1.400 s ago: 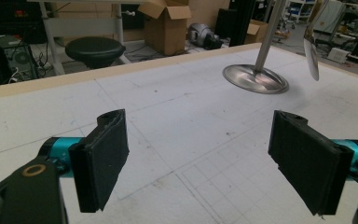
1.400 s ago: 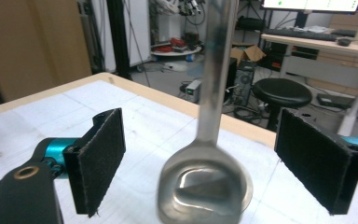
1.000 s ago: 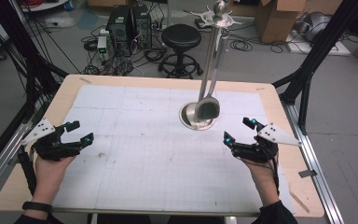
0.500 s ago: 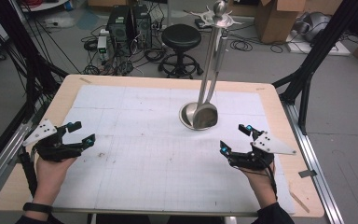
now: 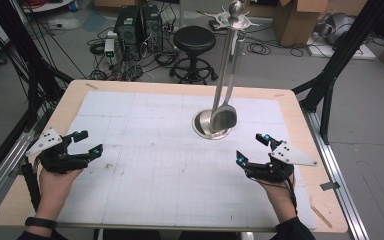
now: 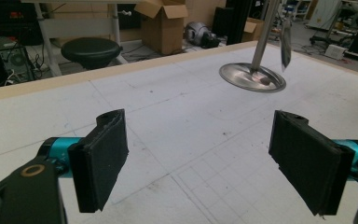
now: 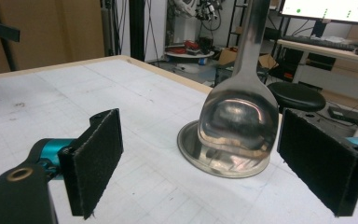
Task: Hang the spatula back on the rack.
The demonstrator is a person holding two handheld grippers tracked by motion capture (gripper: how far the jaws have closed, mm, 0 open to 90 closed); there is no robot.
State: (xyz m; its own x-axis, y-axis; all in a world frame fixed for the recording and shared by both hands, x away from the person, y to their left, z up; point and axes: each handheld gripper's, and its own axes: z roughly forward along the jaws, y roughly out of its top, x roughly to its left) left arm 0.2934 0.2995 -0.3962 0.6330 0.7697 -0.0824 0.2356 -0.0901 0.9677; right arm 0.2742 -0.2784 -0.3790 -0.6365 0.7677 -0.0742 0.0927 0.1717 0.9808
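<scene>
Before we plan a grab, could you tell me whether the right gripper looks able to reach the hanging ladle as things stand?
Probably yes: the right gripper is open and faces the ladle, with bare mat between them and nothing blocking.

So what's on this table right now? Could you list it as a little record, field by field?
surface: white gridded mat on a wooden table
stand: metal utensil stand on a round base
hanging: one large shiny spoon
left gripper: open, holding nothing
right gripper: open, holding nothing, pointing toward the spoon
behind table: black stool
</scene>
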